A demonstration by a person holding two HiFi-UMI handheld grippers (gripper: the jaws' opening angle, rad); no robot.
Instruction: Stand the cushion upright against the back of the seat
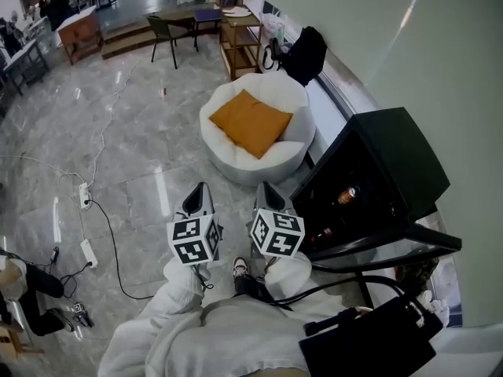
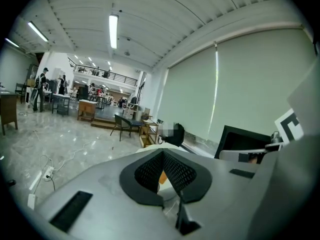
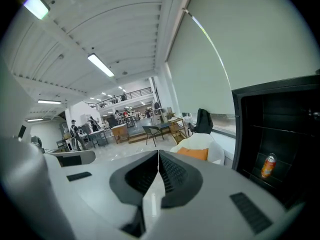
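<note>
The orange cushion (image 1: pixel 250 122) lay across the hollow of the round white seat (image 1: pixel 236 166), just above the centre of the head view. Below it, near the middle of the frame, the left gripper (image 1: pixel 200 188) and right gripper (image 1: pixel 265 187) pointed toward the seat but were apart from it. Both had their jaws pressed together on nothing. A black cabinet (image 1: pixel 393 159) stood at the right.

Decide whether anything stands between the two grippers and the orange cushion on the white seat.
Nothing visible does. Only bare floor lies between the left gripper, the right gripper and the white seat where the orange cushion lies flat. The black cabinet stands off to the right of that path.
</note>
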